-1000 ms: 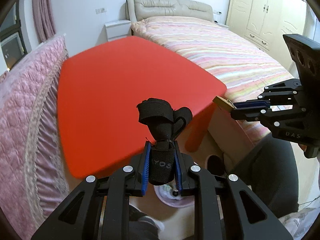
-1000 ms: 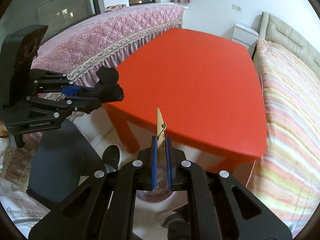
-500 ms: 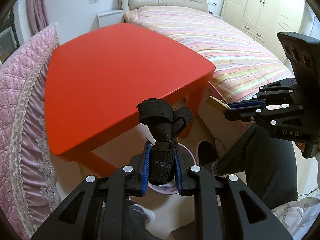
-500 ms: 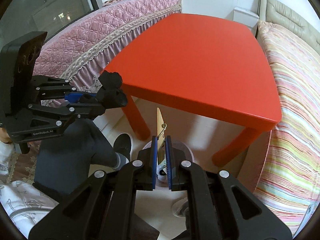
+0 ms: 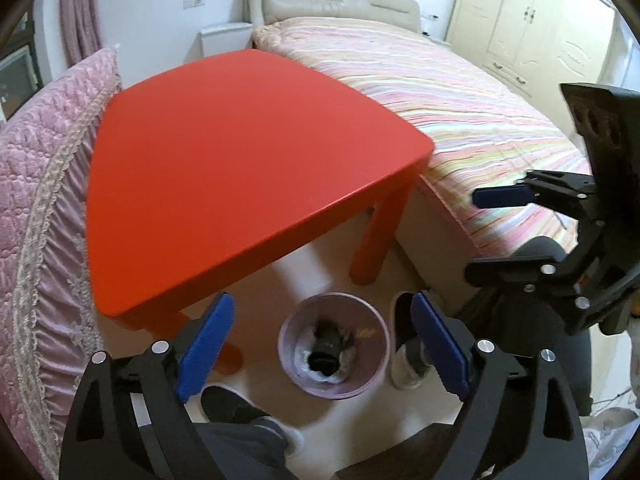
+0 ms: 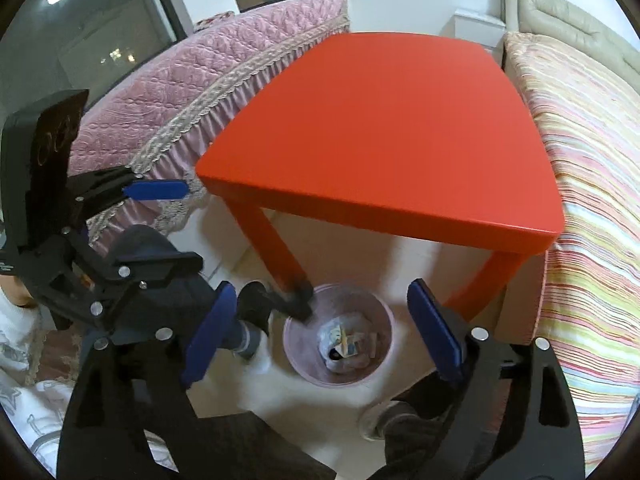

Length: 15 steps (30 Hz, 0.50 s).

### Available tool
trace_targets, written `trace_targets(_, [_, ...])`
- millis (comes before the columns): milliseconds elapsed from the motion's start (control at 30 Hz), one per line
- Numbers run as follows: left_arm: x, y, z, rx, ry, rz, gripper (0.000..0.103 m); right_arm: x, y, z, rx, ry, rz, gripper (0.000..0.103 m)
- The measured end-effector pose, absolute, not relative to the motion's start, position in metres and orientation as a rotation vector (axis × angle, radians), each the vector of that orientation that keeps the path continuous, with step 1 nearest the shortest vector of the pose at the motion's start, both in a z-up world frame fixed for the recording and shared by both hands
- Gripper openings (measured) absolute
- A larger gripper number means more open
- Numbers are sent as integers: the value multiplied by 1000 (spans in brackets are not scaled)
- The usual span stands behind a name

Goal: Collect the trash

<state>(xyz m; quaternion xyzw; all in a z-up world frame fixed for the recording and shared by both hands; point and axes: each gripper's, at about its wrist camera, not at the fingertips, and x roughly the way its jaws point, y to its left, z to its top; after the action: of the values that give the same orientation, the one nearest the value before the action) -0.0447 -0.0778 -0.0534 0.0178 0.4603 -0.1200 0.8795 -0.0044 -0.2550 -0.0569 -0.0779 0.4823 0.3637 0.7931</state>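
Note:
A small pink trash bin (image 5: 372,360) stands on the floor in front of the red table (image 5: 240,152). The black strap (image 5: 328,346) lies inside it among other trash. In the right wrist view the bin (image 6: 304,364) holds paper scraps (image 6: 346,342), and a blurred black strap (image 6: 294,302) is at its near rim. My left gripper (image 5: 324,354) is open and empty above the bin. My right gripper (image 6: 320,332) is open and empty above it too. The clothespin is not clearly visible.
A striped bed (image 5: 460,92) runs along the right of the table and a pink quilted bed (image 5: 36,184) along the left. The person's feet (image 5: 408,344) and legs stand beside the bin. Wardrobe doors (image 5: 532,24) are at the far right.
Both grippers have opened over the bin. The black strap has left my left gripper and the wooden clothespin has left my right gripper. Both views have tilted down toward the floor.

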Motion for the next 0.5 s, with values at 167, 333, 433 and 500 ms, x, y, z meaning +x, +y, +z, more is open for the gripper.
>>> trace_targets(167, [-45,-70,-52,19,958,-213,95,-4,-254,-62,-160,1056,782,98])
trace_targets(333, [-46,-67,-51,12,962,-197,95,-5,-252,-62,-162,1057,766,100])
trace_targets(433, [-47,-65,-50,1,959,-199,95,-6,-252,-62,-165,1056,758,100])
trace_targets(500, [-48,-65,-49,0,955,-199,95,-5,-253,-61,-158,1058,752,100])
